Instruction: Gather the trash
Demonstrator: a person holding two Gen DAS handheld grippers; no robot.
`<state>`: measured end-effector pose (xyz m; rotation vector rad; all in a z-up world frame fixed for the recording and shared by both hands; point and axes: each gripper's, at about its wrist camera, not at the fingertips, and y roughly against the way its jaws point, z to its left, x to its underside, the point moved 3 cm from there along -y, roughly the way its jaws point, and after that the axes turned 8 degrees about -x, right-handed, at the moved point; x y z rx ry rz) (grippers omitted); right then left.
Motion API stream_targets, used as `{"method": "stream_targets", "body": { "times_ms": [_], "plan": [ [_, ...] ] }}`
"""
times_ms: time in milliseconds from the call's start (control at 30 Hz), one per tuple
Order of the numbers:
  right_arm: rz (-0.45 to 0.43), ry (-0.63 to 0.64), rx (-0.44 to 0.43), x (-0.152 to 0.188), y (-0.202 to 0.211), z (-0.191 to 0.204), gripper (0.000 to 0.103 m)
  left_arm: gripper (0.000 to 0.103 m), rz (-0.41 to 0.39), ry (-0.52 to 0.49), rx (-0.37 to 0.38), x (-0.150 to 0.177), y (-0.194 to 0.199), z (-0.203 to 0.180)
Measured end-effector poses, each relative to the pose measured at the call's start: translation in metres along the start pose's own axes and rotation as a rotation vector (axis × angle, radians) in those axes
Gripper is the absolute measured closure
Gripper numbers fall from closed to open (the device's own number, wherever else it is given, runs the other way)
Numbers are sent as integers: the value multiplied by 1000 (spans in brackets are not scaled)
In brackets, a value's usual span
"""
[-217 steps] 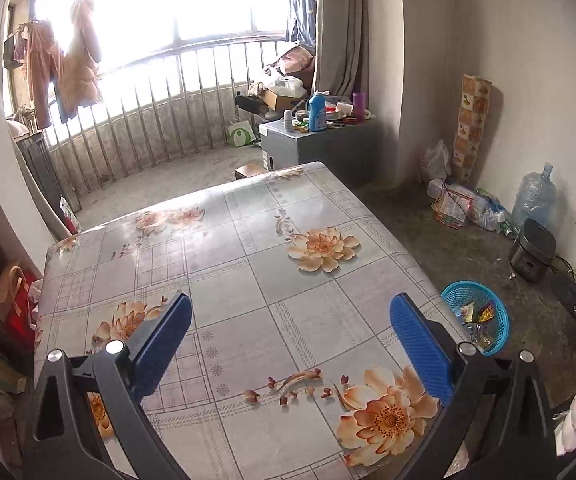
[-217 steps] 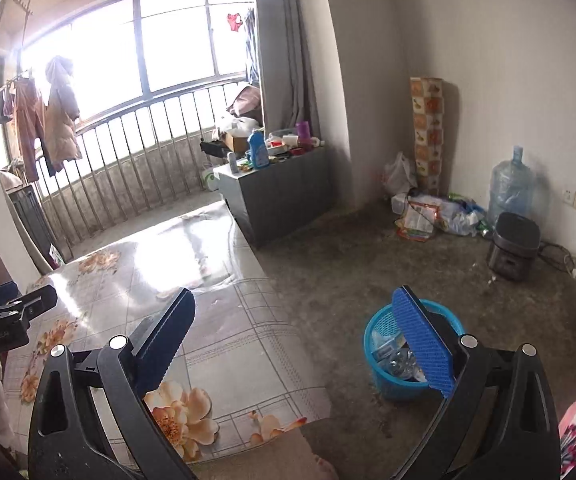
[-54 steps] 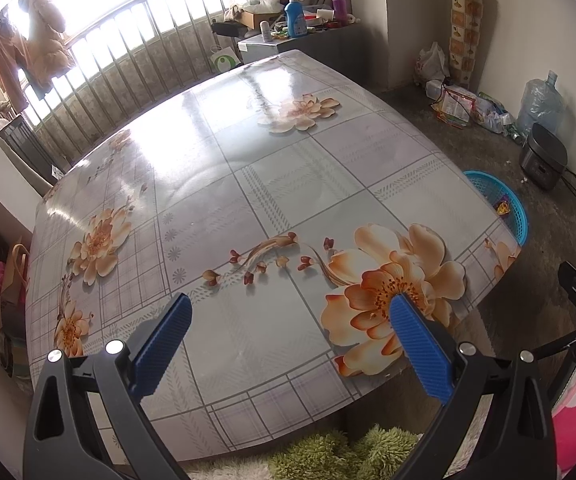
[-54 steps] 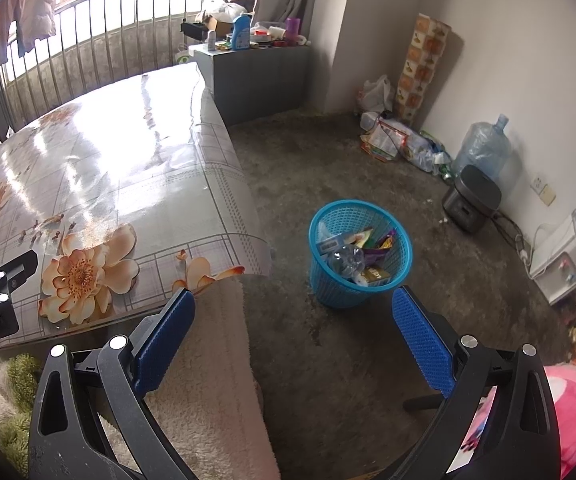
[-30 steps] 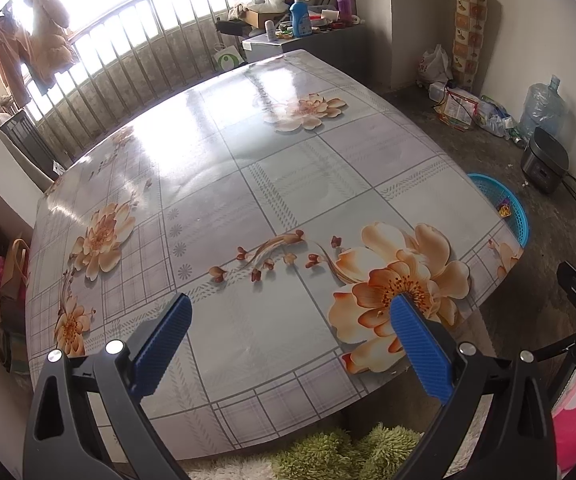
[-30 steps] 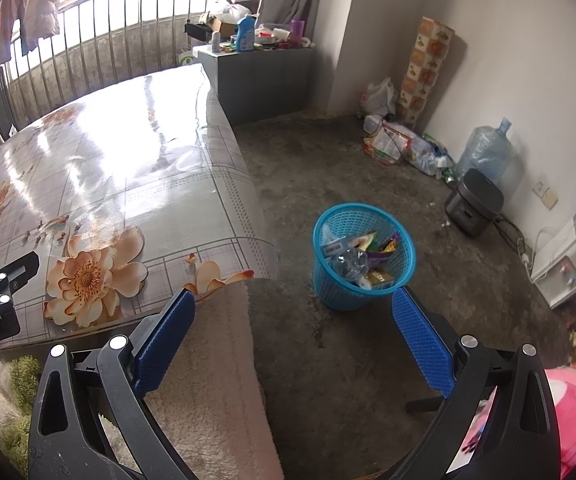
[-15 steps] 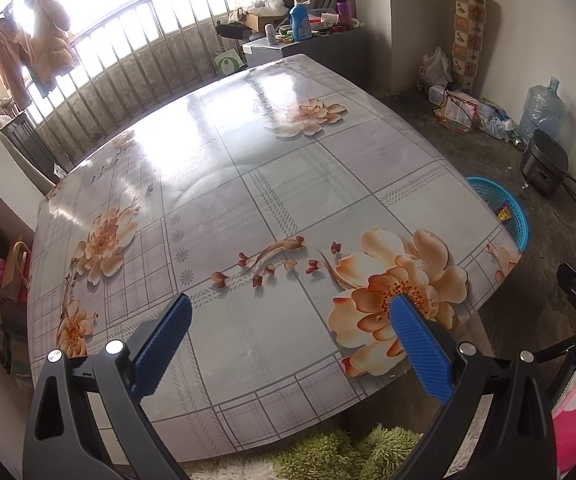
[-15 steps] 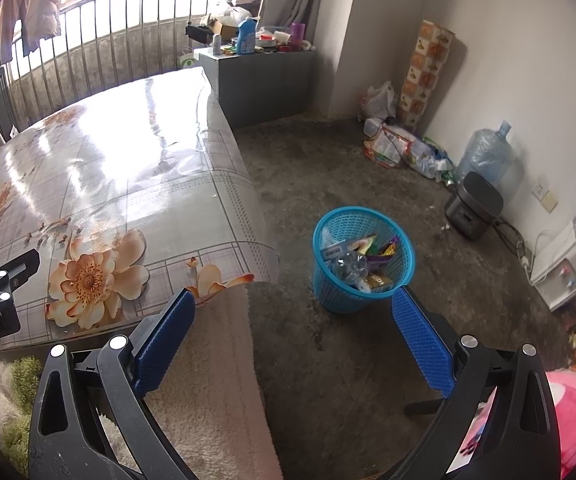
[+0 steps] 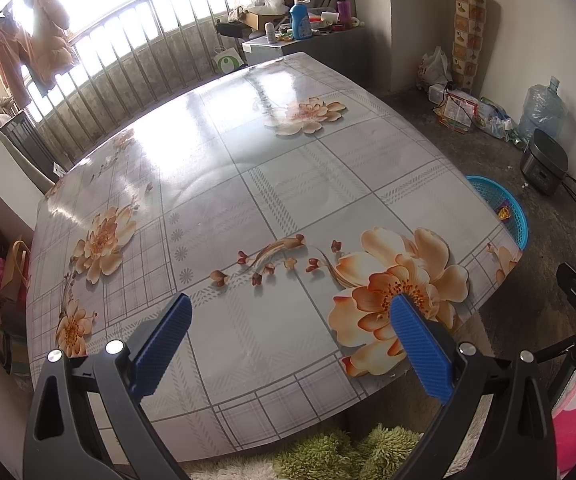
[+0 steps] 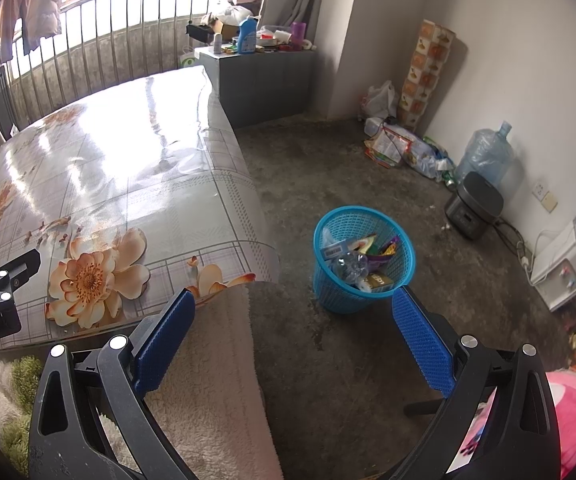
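A blue plastic mesh basket [image 10: 363, 258], round and tapering, stands on the rough grey concrete floor [image 10: 327, 168] just beside the corner of the surface [image 9: 288, 184], which is covered in a glossy, flower-printed plastic cloth. The basket holds crumpled wrappers and a clear plastic bottle [image 10: 349, 266]. The left gripper [image 9: 288, 340] hangs over the surface's near edge, jaws spread wide and empty. The right gripper [image 10: 293, 332], equally wide and empty, hangs near the basket, over a fuzzy cream fabric [image 10: 212, 380].

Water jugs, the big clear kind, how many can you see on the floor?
1: a water jug stands by the right wall, behind the dark cooker. Another bluish container at the frame's right edge is cut off.
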<state>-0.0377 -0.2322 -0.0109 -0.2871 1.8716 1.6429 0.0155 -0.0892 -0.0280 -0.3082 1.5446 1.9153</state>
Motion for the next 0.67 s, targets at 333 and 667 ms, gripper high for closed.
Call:
{"method": "stream_targets", "body": {
  "times_ms": [333, 667],
  "plan": [
    [-1, 0, 0, 0, 0, 0, 8, 6, 0, 0, 0, 0, 0, 0],
    [0, 0, -1, -1, 1, 1, 8, 6, 3, -1, 3, 2, -1, 0]
  ]
}}
